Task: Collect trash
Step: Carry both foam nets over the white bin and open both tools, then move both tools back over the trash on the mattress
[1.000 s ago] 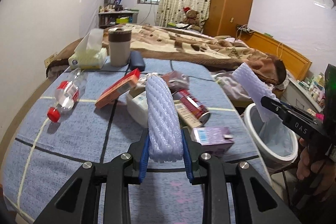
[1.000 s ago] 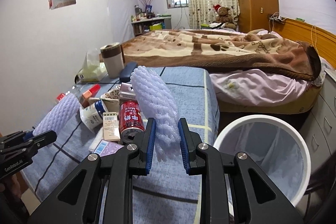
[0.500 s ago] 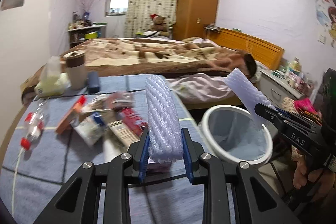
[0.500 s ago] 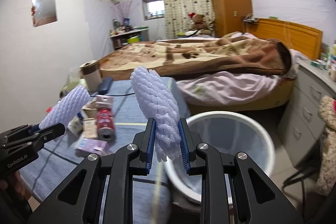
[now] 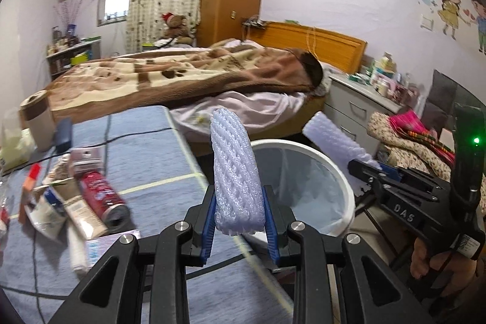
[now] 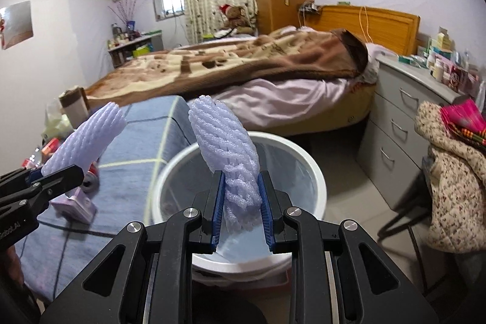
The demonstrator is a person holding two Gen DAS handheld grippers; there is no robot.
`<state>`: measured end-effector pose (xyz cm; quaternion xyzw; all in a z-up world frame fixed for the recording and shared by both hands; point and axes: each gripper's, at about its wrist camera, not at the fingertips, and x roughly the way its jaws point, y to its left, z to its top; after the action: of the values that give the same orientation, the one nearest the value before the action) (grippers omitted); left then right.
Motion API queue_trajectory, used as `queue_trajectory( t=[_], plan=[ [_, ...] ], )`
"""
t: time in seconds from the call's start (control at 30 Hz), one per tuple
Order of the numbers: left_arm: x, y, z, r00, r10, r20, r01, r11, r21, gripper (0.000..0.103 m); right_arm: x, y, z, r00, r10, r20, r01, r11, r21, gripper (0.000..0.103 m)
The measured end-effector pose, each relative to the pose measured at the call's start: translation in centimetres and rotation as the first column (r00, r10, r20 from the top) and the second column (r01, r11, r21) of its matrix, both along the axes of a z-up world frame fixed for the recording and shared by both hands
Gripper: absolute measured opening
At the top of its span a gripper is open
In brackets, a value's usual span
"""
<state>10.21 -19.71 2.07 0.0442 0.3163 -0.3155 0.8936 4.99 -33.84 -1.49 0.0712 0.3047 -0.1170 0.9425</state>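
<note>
Right gripper (image 6: 242, 210): jaws clamped on the crumpled lower end of 1 lavender foam net sleeve (image 6: 226, 149), held upright directly over the white bin (image 6: 316, 199). Left gripper (image 5: 240, 222): jaws clamped on a 2nd foam sleeve (image 5: 234, 172), upright above the blue table edge (image 5: 182, 166), the bin just beyond at 1 o'clock. Remaining trash, including a red can (image 5: 101, 193) and purple box (image 5: 109, 242), lies on the table at 9 o'clock. Bed (image 5: 170, 75) beyond.
</note>
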Motion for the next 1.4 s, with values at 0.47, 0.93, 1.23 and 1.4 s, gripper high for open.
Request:
queue_trajectory(
  t=[0.47, 0.93, 1.23, 1.4],
  plan=[
    [2.3, -6.1, -3.5, 0.992, -0.093, -0.086, 0.099, 0.993, 0.066, 0.029, 0.6, -2.8, -2.9, 0.988, -0.046, -0.145, 0.049, 0.999, 0.02, 0.024],
    [3.9, -5.7, -4.2, 0.99, -0.077, -0.117, 0.083, 0.995, 0.049, 0.053, 1.1, -3.3, -3.1, 0.981, -0.089, -0.174, 0.092, 0.996, 0.013, 0.05],
    [3.9, -1.3, -2.8, 0.997, 0.001, -0.082, 0.002, 1.0, 0.031, 0.057, 1.7, -1.9, -1.7, 0.991, -0.062, -0.122, 0.067, 0.997, 0.036, 0.06],
    [3.9, 1.8, -1.9, 0.996, 0.051, -0.068, -0.051, 0.999, 0.011, 0.057, 1.9, -0.1, -1.0, 0.996, -0.027, -0.089, 0.031, 0.999, 0.037, 0.06]
  ],
)
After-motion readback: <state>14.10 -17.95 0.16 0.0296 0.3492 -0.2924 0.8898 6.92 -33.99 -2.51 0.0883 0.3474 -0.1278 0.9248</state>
